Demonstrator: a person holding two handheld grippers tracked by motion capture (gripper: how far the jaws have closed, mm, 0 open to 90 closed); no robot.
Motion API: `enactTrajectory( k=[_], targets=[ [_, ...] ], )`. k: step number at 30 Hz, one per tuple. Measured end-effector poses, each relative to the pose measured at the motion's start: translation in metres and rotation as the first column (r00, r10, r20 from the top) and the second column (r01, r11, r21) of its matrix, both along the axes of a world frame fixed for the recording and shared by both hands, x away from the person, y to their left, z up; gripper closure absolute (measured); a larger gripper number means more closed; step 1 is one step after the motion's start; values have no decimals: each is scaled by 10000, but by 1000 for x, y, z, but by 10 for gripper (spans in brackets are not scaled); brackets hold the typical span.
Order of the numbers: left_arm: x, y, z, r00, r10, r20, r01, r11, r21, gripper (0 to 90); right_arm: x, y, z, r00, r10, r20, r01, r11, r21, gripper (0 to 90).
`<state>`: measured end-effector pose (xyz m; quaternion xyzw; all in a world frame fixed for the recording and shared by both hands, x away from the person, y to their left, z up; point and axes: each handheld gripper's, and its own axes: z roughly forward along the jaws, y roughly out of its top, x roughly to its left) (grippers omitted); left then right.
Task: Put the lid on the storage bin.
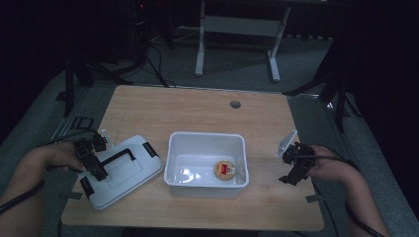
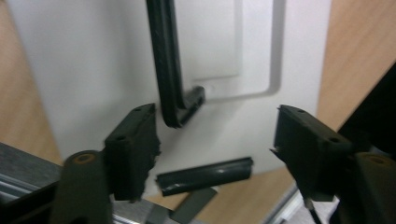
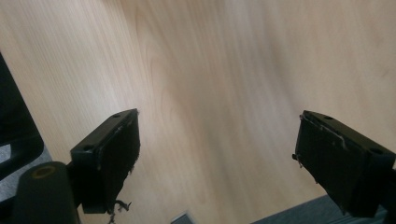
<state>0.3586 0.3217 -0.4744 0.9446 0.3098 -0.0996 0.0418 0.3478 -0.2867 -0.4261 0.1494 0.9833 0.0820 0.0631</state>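
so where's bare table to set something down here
The far strip of the table, behind the white bin up to the round hole, is bare, as is the near edge before the bin. The left is crowded by the lid.

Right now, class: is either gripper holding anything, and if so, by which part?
Nothing is held. The left gripper hangs open over the white plastic lid near its black handle; the right gripper is open above bare wooden table.
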Motion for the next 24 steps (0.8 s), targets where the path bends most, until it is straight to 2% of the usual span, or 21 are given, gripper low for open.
enactTrajectory(
  k=[2,4,6,7,11,16,18,19,21,22,24],
  targets=[
    [0,0,0,9999,-82,141,81,10000,30,333,-5,-10,-9,9995,-308,-109,309,9995,109,137],
    [0,-2,1,9982,-359,475,358,9994,38,368,-12,-19,-16,9985,-497,-239,505,9981,347,137],
    [0,-2,1,9980,-335,529,337,9994,-11,377,-14,-22,-20,9981,-552,-264,562,9976,394,138],
    [0,-3,1,9964,-520,666,513,9986,123,397,-20,-27,-25,9970,-721,-274,731,9967,361,138],
    [-1,-6,0,9946,-692,776,685,9976,123,449,-27,-34,-32,9955,-930,-188,937,9948,395,138],
    [0,-8,-5,9935,-821,783,790,9960,413,503,-31,-37,-39,9942,-1047,-238,1059,9928,552,138],
    [0,-9,-8,9931,-919,733,870,9939,675,512,-33,-38,-43,9932,-1142,-243,1154,9916,580,138],
    [1,-10,-9,9944,-852,623,804,9939,758,550,-33,-38,-45,9931,-1148,-251,1162,9913,623,138],
    [0,-11,-13,9924,-1039,662,964,9895,1080,569,-33,-38,-47,9926,-1186,-249,1201,9901,730,138],
    [1,-11,-14,9931,-1008,601,934,9890,1146,605,-33,-37,-49,9922,-1228,-203,1240,9891,790,140],
    [1,-12,-16,9918,-1120,624,1038,9872,1211,622,-33,-36,-53,9921,-1233,-221,1248,9885,851,140]
  ],
)
